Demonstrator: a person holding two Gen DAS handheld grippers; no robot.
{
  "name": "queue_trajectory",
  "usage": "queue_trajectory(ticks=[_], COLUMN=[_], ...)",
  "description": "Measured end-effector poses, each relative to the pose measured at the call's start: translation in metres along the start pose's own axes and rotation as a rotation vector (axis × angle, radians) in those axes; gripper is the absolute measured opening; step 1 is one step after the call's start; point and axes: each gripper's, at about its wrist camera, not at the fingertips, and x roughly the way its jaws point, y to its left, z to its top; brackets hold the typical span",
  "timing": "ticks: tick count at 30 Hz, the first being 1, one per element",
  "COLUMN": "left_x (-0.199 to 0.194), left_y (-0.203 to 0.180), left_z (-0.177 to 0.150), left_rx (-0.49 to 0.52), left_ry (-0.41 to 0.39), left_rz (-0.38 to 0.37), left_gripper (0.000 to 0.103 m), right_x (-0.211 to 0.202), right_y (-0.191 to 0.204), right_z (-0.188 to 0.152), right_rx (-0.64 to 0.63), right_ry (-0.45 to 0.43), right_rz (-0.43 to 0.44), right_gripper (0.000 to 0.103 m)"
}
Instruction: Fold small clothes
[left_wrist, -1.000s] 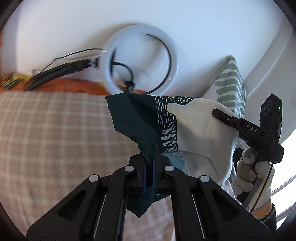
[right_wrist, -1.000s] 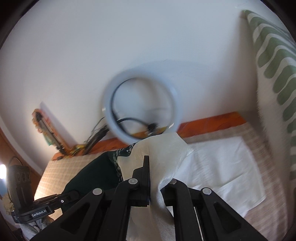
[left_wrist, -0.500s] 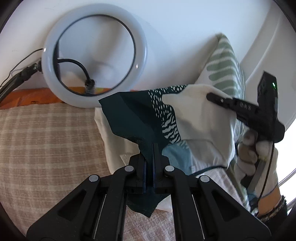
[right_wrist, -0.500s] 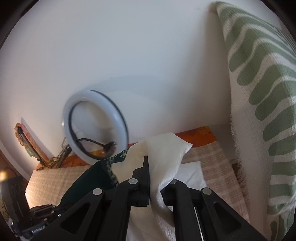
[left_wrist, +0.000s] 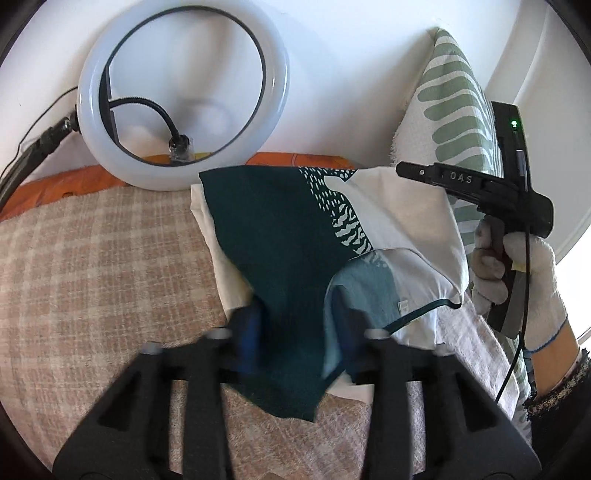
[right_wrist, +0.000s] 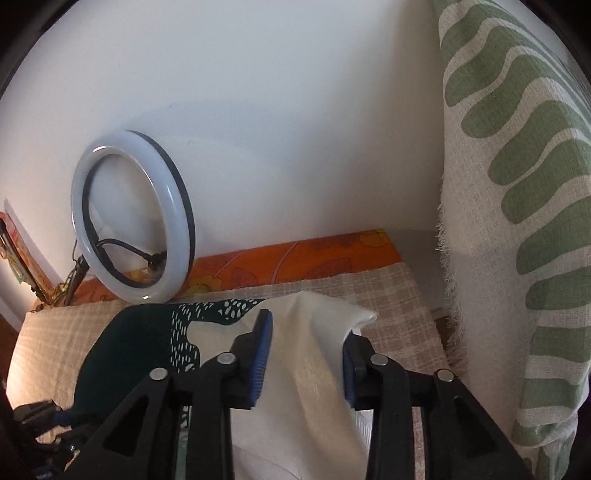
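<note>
Change: both grippers have sprung open, dropping the garment (left_wrist: 280, 236).
Left gripper (left_wrist: 295, 328): jaws apart, cloth between.
Right gripper (right_wrist: 304, 354): jaws apart.
Garment: at the bed's (left_wrist: 92, 258) far edge.

Left gripper (left_wrist: 295, 332) fingers motion-blurred in left view, pads smeared; in right view only a dark scrap of it at the bottom-left edge. Garment (left_wrist: 291, 258) lower hem hidden behind the gripper body. White cloth (left_wrist: 218, 258) under the garment mostly covered. Right gripper's (right_wrist: 304, 354) own fingertips out of sight in left view, behind fabric. Pillow (right_wrist: 517, 221) cut by the right edge. Ring light (left_wrist: 184, 96) stand cropped at left.
</note>
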Motion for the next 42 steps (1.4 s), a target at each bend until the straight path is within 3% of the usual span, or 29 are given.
queue_trajectory(ticks=[2,3,6,9,18,25,34,42], left_x=[-0.004,-0.005,-0.012,-0.020,-0.057,-0.112,-0.196,-0.271], left_y=[-0.001,-0.001,0.000,-0.001,-0.007,-0.012,-0.001,0.024], left_z=[0.000,-0.001,-0.002,-0.004,-0.003,-0.006,-0.030,-0.067], left_rx=[0.011,0.011,0.012,0.022,0.046,0.080,0.118,0.140], left_ry=[-0.005,-0.002,-0.007,-0.020,-0.062,-0.130,-0.196,-0.246], left_rz=[0.020,0.026,0.031,0.037,0.037,0.039,0.054,0.086], left_gripper=[0.047,0.053,0.054,0.054,0.054,0.054,0.054,0.054], right_x=[-0.001,-0.001,-0.005,-0.011,-0.047,-0.095,-0.176,-0.239], right_y=[0.002,0.002,0.002,0.000,0.012,0.040,0.101,0.177], right_z=[-0.001,-0.001,-0.001,0.000,0.003,0.002,-0.016,-0.063], right_rx=[-0.008,-0.008,-0.006,-0.004,-0.009,-0.011,-0.014,-0.046], right_ry=[0.008,0.007,0.001,-0.010,-0.040,-0.086,-0.153,-0.199], right_rz=[-0.026,-0.033,-0.077,-0.135,-0.154,-0.138,-0.091,-0.083], right_gripper=[0.038,0.044,0.061,0.063,0.063,0.063,0.068,0.085])
